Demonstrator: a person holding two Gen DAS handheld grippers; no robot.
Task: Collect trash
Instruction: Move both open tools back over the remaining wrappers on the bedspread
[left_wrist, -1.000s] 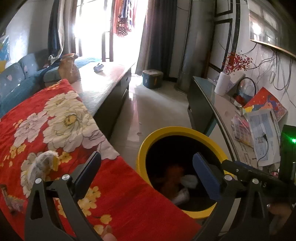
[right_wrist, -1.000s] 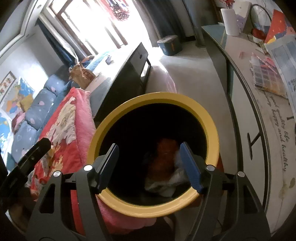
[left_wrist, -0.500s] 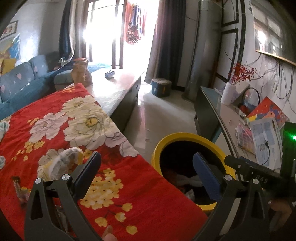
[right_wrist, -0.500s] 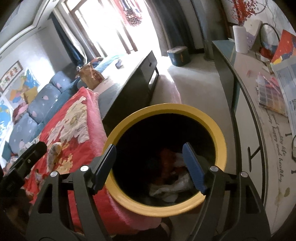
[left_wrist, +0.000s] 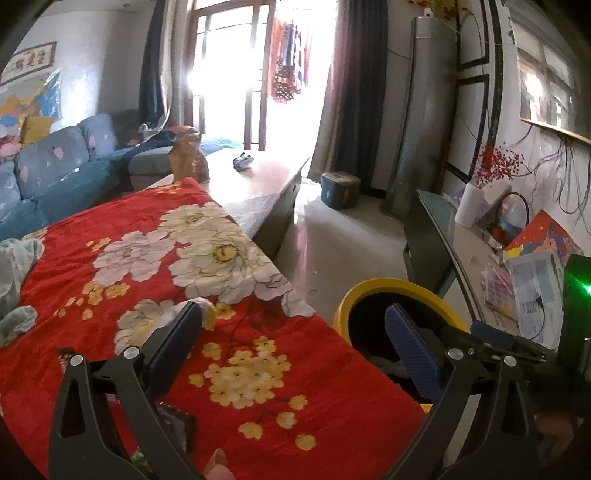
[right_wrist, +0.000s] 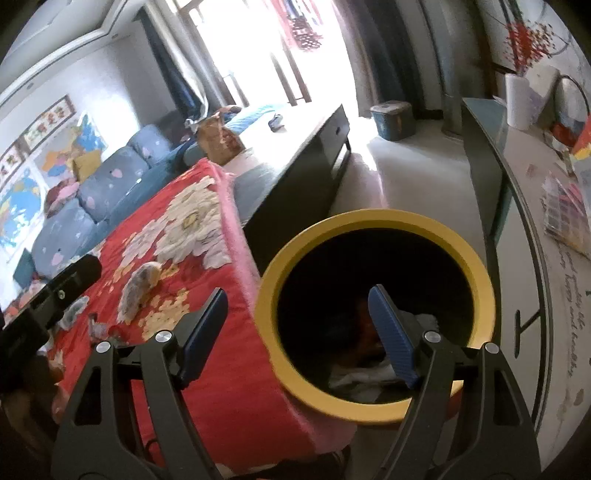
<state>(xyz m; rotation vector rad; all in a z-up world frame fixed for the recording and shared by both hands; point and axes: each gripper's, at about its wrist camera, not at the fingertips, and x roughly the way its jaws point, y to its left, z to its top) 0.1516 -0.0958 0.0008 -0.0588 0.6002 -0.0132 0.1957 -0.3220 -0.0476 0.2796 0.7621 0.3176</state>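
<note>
Both my jaws are spread wide, gripping nothing. My right gripper (right_wrist: 295, 332) hovers at the round yellow-rimmed bin (right_wrist: 476, 266); a crumpled pale wrapper (right_wrist: 142, 282) lies at ten o'clock on the red floral blanket (right_wrist: 221, 369), beside my left gripper (left_wrist: 291, 343).

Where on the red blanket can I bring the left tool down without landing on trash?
Bare blanket lies between the crumpled wad and the yellow bin, on the yellow flower print. It is crowded toward the near left: wrappers under the left tool and scraps beyond the wad.
</note>
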